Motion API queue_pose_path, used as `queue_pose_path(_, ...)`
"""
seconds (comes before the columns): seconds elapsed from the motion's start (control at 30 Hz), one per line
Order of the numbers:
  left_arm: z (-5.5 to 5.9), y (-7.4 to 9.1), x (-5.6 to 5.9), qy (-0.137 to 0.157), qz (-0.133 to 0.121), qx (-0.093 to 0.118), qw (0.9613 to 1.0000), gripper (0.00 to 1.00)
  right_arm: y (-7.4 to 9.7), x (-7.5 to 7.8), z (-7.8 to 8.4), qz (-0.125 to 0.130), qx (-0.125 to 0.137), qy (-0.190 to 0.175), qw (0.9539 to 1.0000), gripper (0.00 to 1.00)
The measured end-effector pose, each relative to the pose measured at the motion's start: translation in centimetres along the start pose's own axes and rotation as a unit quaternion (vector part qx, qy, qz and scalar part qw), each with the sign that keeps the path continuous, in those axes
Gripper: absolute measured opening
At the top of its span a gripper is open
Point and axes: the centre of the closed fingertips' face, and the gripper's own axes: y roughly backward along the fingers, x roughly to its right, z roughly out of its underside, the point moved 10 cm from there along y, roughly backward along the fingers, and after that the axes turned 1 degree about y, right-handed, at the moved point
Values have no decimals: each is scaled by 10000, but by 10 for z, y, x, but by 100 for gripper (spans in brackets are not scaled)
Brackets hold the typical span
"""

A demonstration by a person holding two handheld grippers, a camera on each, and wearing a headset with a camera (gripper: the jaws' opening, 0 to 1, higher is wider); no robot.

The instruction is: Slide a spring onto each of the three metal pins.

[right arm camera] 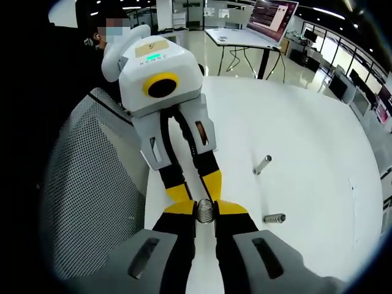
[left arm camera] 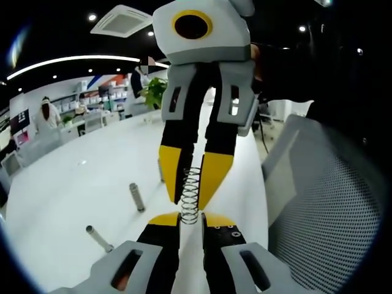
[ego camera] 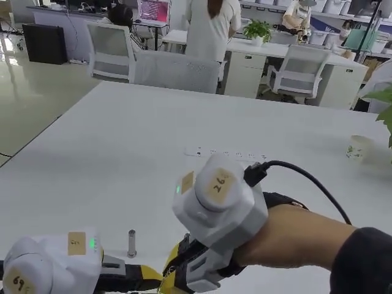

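Observation:
A steel spring (left arm camera: 191,190) hangs just above the white table (ego camera: 122,153) near its front edge. My right gripper (left arm camera: 191,201) comes down from above, its yellow fingers (left arm camera: 215,171) shut on the coil. My left gripper (left arm camera: 191,218) meets it head-on, shut on the spring's lower end. In the right gripper view the spring (right arm camera: 205,212) shows end-on between my right gripper (right arm camera: 205,211) and left gripper (right arm camera: 197,195). Two metal pins (left arm camera: 136,197) (left arm camera: 98,237) stand to the left of the grippers. One pin (ego camera: 131,243) shows beside the left gripper (ego camera: 153,277) in the head view.
In the right gripper view one pin (right arm camera: 262,164) is bare and another (right arm camera: 274,218) looks ribbed, like a coil. A mesh chair (left arm camera: 331,202) is right at the table's edge. A paper cup (ego camera: 358,148) is far right. People and desks fill the room behind.

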Motion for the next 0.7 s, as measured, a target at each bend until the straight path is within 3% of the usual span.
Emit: queue_pose_path(0.7,15,16,-6,388,-392,52,9985,16,0,9,-2,81,-153,140,9998,8)
